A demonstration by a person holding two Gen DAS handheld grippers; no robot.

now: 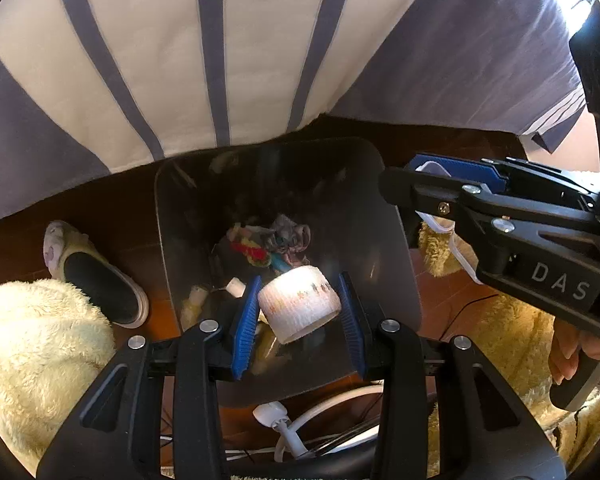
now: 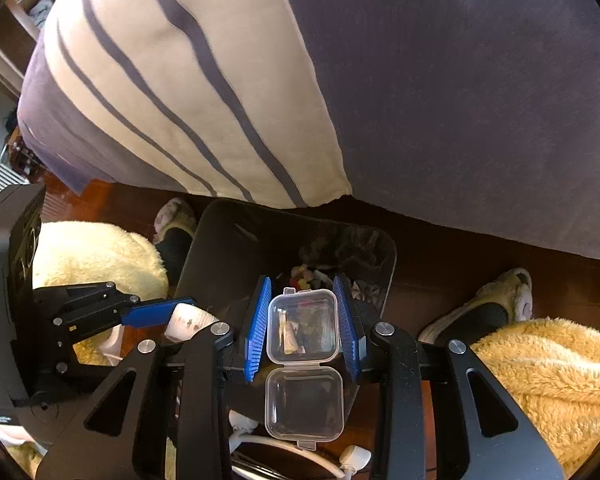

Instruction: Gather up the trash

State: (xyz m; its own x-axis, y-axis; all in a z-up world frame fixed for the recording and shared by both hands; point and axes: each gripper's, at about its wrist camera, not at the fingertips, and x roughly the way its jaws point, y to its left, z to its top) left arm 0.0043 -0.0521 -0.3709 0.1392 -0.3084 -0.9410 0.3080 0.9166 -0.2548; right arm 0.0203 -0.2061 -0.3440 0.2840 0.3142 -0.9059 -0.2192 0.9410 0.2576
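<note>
Looking through the left wrist view, a white roll of tape (image 1: pixel 299 304) is seen clamped between the blue fingers (image 1: pixel 245 326) of the left gripper (image 1: pixel 298 320), both pads pressed against its sides. The roll is held directly over the open mouth of the dark trash bin (image 1: pixel 396 280), presumably so that it falls inside once released. Colourful scraps (image 1: pixel 268 240) are already piled in the bin at 12 o'clock from the roll. At 3 o'clock the right gripper (image 1: pixel 432 184) is reached in over the bin's rim, something pale being pinched in it. A slippered foot (image 1: pixel 96 276) is planted on the floor at 9 o'clock, a fluffy cream garment (image 1: pixel 36 344) below it, and a striped bedspread (image 1: pixel 220 60) is hung across the top. White cables (image 1: pixel 300 420) are trailed on the floor at 6 o'clock.

In the right wrist view, a small clear plastic box (image 2: pixel 302 328) is gripped by the right gripper (image 2: pixel 304 320), its blue fingers (image 2: pixel 258 328) closed on the box's two sides, with the hinged lid (image 2: pixel 304 408) hanging open toward 6 o'clock. Bits of rubbish are seen through the box. It is held above the trash bin (image 2: pixel 220 248), which lies at 12 o'clock, likely for dropping. At 9 o'clock the left gripper (image 2: pixel 168 316) is seen with the tape roll (image 2: pixel 188 322). A second slippered foot (image 2: pixel 484 312) is set at 3 o'clock.
</note>
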